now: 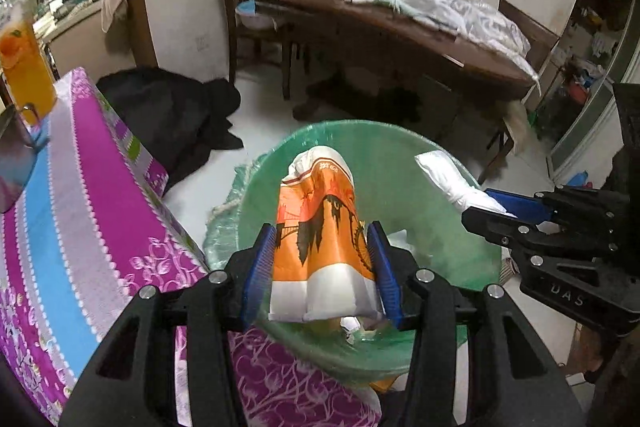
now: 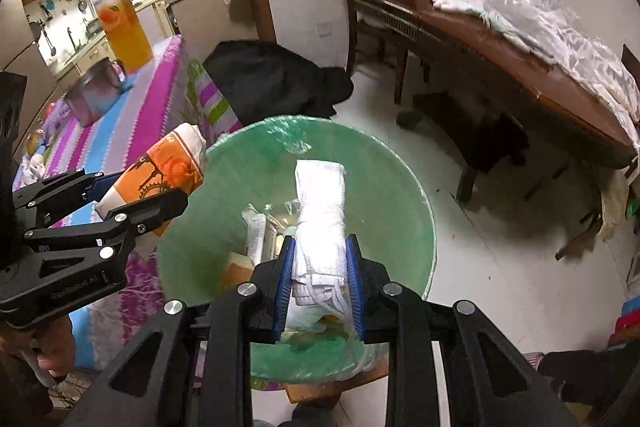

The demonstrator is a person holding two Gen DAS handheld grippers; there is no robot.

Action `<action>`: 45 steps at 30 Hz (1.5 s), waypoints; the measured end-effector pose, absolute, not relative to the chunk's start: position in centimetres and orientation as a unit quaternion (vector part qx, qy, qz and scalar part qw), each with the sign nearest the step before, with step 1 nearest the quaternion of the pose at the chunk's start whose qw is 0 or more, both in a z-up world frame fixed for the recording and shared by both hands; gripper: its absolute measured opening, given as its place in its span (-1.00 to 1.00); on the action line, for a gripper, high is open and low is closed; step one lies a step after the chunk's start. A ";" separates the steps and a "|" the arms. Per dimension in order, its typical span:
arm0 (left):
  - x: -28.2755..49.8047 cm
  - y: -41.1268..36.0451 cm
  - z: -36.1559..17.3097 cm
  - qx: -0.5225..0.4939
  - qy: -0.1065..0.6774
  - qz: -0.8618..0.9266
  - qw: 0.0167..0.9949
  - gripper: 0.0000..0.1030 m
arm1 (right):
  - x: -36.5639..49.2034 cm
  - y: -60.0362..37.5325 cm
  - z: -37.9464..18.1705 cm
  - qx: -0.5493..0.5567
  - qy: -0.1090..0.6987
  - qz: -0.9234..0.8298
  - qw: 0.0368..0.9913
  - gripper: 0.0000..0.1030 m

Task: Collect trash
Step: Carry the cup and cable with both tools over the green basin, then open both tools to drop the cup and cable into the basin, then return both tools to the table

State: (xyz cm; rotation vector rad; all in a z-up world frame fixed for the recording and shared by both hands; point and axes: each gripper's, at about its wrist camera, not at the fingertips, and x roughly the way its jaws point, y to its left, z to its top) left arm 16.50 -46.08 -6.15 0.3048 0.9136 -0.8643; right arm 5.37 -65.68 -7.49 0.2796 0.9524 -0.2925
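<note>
My left gripper [image 1: 322, 239] is shut on an orange and white paper packet [image 1: 320, 227], held over the mouth of a bin lined with a green bag [image 1: 400, 155]. In the right wrist view that packet [image 2: 160, 171] and the left gripper [image 2: 176, 183] hang at the bin's left rim. My right gripper [image 2: 320, 247] is shut on a rolled white wad of tissue [image 2: 320, 203], also above the green-lined bin [image 2: 380, 187]. The wad [image 1: 452, 183] and the right gripper [image 1: 486, 203] show at the right of the left view. Several wrappers [image 2: 256, 231] lie inside the bin.
A table with a purple, blue and grey striped cloth [image 1: 80, 195] stands left of the bin, bearing a bottle of orange drink [image 2: 122, 27] and a metal pot [image 2: 94, 91]. A black heap [image 2: 272, 79] lies on the floor behind. A brown table [image 2: 520, 67] with white plastic stands right.
</note>
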 end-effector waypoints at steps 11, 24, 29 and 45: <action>16.8 -45.9 -7.5 0.148 0.433 -0.392 0.799 -0.11 | 5.7 -64.7 -8.5 0.141 0.447 -0.133 0.874 -0.49; 17.1 -45.2 -7.1 0.143 0.429 -0.386 0.804 -0.11 | 5.8 -63.6 -7.7 0.134 0.437 -0.129 0.880 -0.49; 17.0 -45.5 -7.0 0.147 0.425 -0.384 0.807 -0.10 | 5.8 -63.8 -7.7 0.135 0.438 -0.129 0.879 -0.49; 17.1 -43.7 -6.0 0.145 0.407 -0.365 0.825 0.49 | 2.8 -62.4 -4.0 0.122 0.354 -0.146 0.916 0.20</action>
